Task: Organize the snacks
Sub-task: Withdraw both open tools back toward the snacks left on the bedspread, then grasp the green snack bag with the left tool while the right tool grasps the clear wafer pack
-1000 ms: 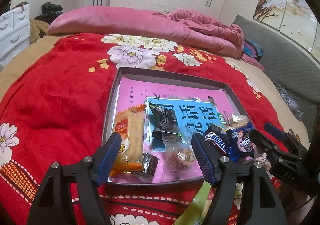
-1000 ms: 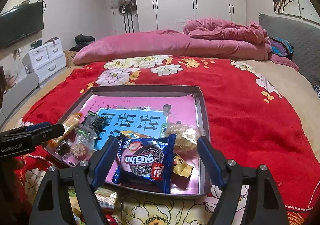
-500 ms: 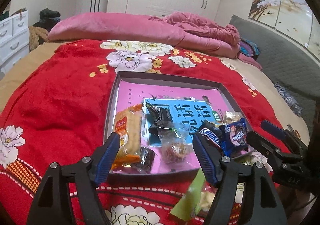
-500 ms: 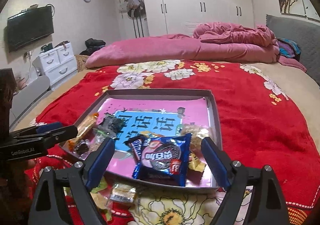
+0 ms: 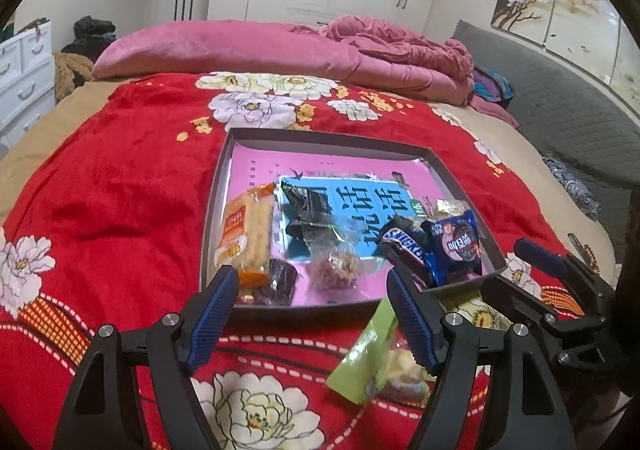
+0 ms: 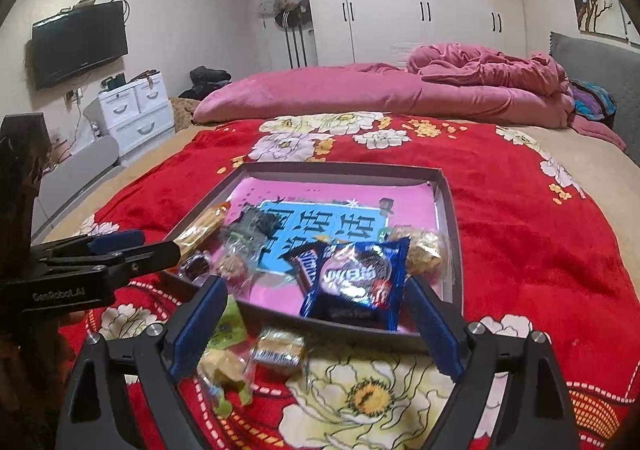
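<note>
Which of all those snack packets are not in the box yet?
Two: the green packet and the small gold-wrapped one, both lying on the red blanket just in front of the box. Every other snack sits inside it.

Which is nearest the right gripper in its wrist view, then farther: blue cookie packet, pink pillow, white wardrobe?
From the right gripper:
1. Blue cookie packet, in the tray's near corner.
2. Pink pillow, across the bed's far end.
3. White wardrobe, against the back wall.
</note>
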Motion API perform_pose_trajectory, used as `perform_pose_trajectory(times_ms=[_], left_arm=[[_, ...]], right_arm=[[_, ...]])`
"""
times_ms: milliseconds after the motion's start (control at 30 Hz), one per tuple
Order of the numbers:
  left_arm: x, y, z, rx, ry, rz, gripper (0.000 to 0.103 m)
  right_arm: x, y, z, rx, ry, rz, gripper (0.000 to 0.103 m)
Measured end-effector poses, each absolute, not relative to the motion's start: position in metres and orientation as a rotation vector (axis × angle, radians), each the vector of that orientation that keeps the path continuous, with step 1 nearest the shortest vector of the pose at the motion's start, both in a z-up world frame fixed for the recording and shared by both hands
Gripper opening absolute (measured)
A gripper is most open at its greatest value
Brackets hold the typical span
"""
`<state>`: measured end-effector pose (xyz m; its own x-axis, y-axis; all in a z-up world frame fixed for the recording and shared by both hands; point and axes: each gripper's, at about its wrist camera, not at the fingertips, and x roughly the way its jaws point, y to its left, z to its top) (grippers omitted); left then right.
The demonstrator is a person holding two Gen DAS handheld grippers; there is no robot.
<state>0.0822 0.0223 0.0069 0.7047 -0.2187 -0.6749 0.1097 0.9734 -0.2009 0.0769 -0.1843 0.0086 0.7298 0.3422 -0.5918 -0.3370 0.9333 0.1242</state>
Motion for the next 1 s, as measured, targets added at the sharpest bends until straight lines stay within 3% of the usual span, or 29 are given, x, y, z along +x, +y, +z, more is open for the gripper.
perform_pose_trajectory(times_ms=[1000], left_arm=[[0.052, 0.003, -0.030, -0.209, 0.990, -0.305, 0.078]], right_arm=[[0.059, -0.201, 0.000, 0.086, 0.735, 0.369, 0.090]])
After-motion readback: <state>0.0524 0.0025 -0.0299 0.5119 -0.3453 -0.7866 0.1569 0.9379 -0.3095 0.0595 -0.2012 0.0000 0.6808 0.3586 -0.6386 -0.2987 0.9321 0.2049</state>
